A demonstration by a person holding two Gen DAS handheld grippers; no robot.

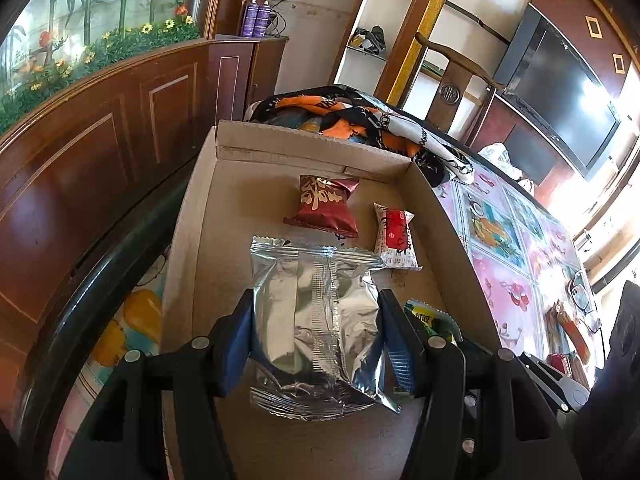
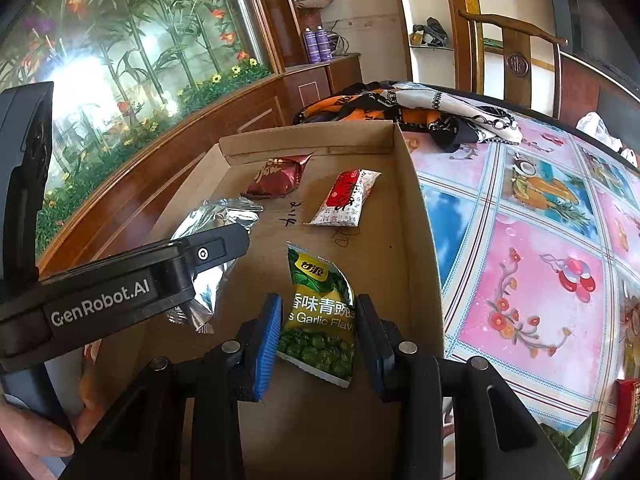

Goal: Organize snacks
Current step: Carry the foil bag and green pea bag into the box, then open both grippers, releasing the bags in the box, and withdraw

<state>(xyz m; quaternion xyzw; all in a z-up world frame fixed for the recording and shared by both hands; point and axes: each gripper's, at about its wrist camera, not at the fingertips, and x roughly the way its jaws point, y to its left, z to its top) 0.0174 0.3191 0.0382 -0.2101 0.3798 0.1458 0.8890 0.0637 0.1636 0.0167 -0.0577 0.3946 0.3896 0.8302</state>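
A shallow cardboard box lies on the table. Inside lie a dark red packet and a red-and-white packet. My left gripper straddles a silver foil packet low in the box; its blue pads touch the packet's sides. My right gripper straddles a green garlic pea packet on the box floor, with small gaps at both pads. The left gripper's body shows in the right wrist view.
A patterned scarf is heaped behind the box. The floral tablecloth stretches to the right, with more snack packets near its edge. A wooden cabinet stands left, a chair behind.
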